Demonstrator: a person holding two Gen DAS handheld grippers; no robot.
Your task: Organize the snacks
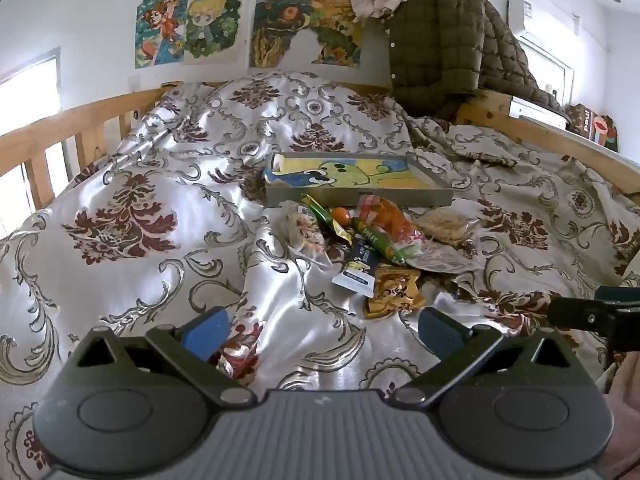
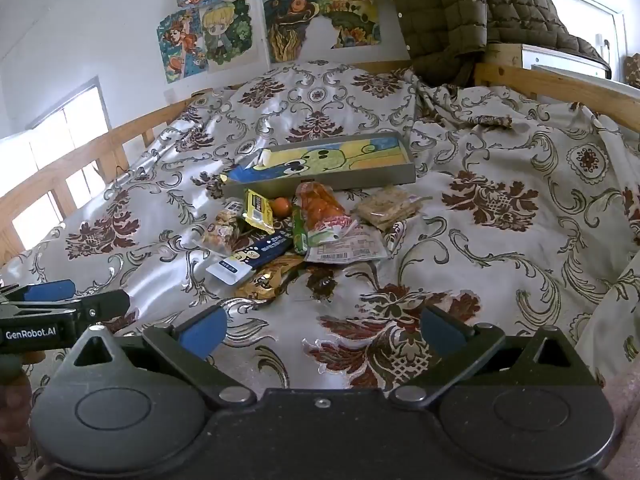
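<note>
A heap of snack packets lies on the patterned bedspread in front of a shallow grey tray with a cartoon picture inside. The heap holds a gold packet, a dark blue and white bar, an orange bag, a green stick, a yellow-green packet and a small orange fruit. My left gripper is open, short of the heap. My right gripper is open too, nothing between its fingers.
Wooden bed rails run along both sides. A quilted olive jacket hangs at the headboard under cartoon posters. The left gripper shows at the right wrist view's left edge, the right gripper's tip at the other's right edge.
</note>
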